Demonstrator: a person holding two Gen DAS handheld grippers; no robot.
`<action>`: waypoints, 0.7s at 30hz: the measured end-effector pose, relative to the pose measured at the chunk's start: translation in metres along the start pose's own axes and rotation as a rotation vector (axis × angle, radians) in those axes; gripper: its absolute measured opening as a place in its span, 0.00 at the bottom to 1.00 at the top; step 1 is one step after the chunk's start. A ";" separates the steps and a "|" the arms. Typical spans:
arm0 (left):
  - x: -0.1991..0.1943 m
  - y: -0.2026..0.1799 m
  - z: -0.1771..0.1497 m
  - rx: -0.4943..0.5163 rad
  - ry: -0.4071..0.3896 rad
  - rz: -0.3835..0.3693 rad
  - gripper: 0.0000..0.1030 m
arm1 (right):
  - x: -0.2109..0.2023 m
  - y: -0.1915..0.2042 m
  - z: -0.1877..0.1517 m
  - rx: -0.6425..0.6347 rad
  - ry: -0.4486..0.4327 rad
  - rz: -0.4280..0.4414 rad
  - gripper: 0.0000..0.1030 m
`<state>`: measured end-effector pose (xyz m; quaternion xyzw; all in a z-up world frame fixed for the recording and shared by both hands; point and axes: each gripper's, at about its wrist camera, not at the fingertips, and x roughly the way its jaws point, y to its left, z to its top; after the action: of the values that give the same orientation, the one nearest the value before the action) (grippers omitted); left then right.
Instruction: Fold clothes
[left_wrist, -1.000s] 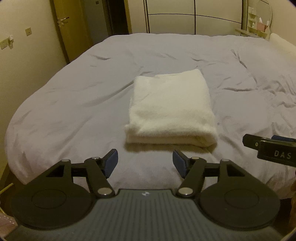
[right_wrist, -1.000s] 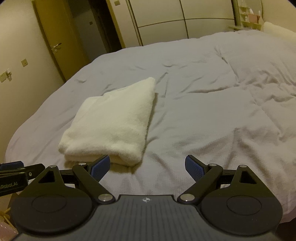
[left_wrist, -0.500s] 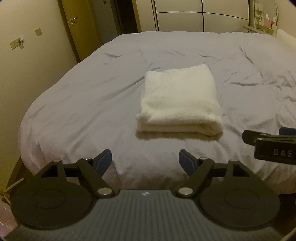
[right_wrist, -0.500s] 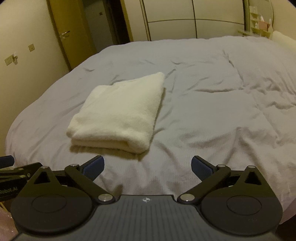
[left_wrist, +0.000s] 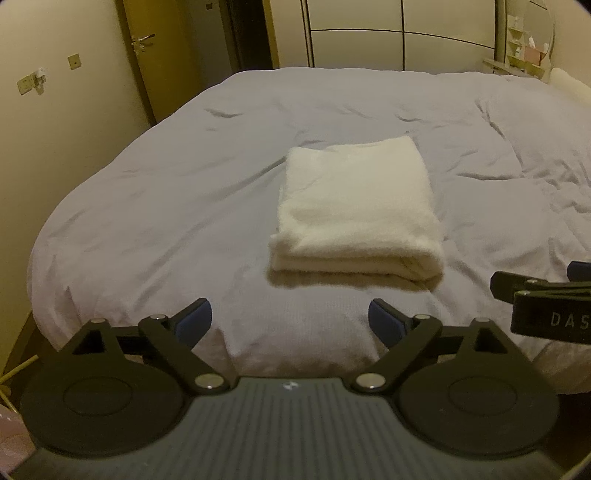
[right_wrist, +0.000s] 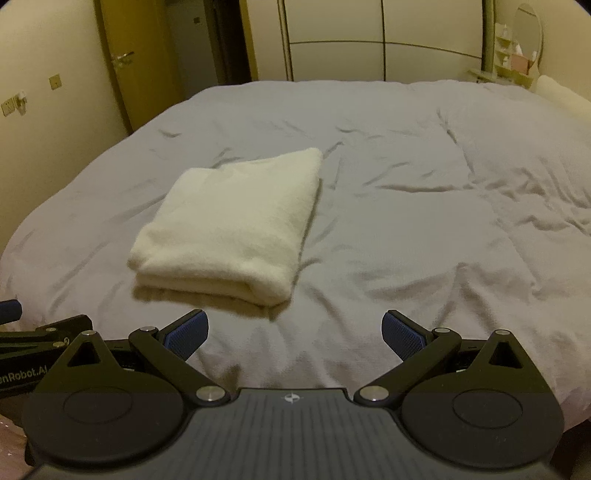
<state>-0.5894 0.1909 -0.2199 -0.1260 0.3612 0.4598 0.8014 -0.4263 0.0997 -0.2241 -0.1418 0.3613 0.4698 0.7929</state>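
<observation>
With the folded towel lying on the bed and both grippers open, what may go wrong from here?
1. The towel lies near the bed's front edge; a nudge might slide it off.
2. Its stacked layers face the left hand-held gripper; grasping only the top layer may undo the fold.
3. The right hand-held gripper sits close beside the left one; they might bump if both reach in.

One cream-white garment (left_wrist: 356, 206) sits folded into a thick, neat rectangle, fluffy like fleece or terry, layers stacked at the near edge with a rounded fold at the near right corner. It lies flat on the bed (left_wrist: 147, 206), toward the near side, untouched.
</observation>
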 end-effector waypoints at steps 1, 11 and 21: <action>0.000 0.000 0.000 0.000 -0.003 -0.004 0.90 | -0.001 0.000 0.000 -0.002 0.000 -0.005 1.00; 0.008 0.005 0.002 -0.005 -0.015 -0.032 0.93 | -0.005 0.003 -0.002 -0.035 -0.001 -0.053 1.00; 0.022 0.002 0.009 0.013 -0.015 -0.067 0.94 | 0.002 -0.002 0.002 -0.031 0.011 -0.096 1.00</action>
<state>-0.5801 0.2116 -0.2287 -0.1295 0.3536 0.4313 0.8199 -0.4234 0.1016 -0.2240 -0.1739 0.3508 0.4360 0.8103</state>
